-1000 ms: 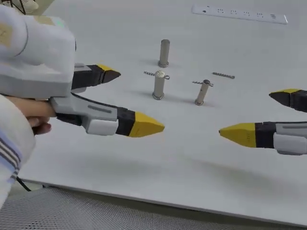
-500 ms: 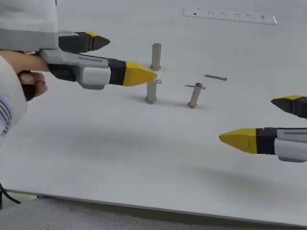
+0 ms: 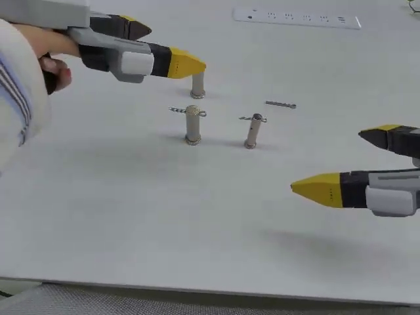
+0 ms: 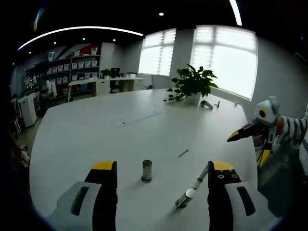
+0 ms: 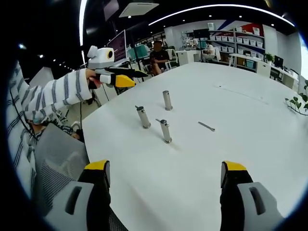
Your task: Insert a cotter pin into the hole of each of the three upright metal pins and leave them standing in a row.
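Observation:
Three upright metal pins stand on the white table (image 3: 131, 216). The back pin (image 3: 197, 86) has nothing through it, and its top is hidden behind a jaw of my left gripper (image 3: 167, 47), which hangs open over it. The middle pin (image 3: 192, 125) and the leaning right pin (image 3: 252, 131) each carry a cotter pin. A loose cotter pin (image 3: 280, 104) lies behind them. My right gripper (image 3: 328, 161) is open at the right, apart from everything. In the left gripper view the back pin (image 4: 146, 171) stands between the open jaws. The right gripper view shows the pins (image 5: 165, 131) and the loose cotter pin (image 5: 206, 126).
A white power strip (image 3: 295, 18) lies at the table's far edge. A potted plant (image 4: 192, 84) stands on the far end of the table. A striped sleeve (image 5: 53, 101) holds the left gripper. Shelves and desks fill the room behind.
My left gripper has risen and moved away from the table's front edge toward the back pin. The right gripper has hardly moved. The head camera has shifted.

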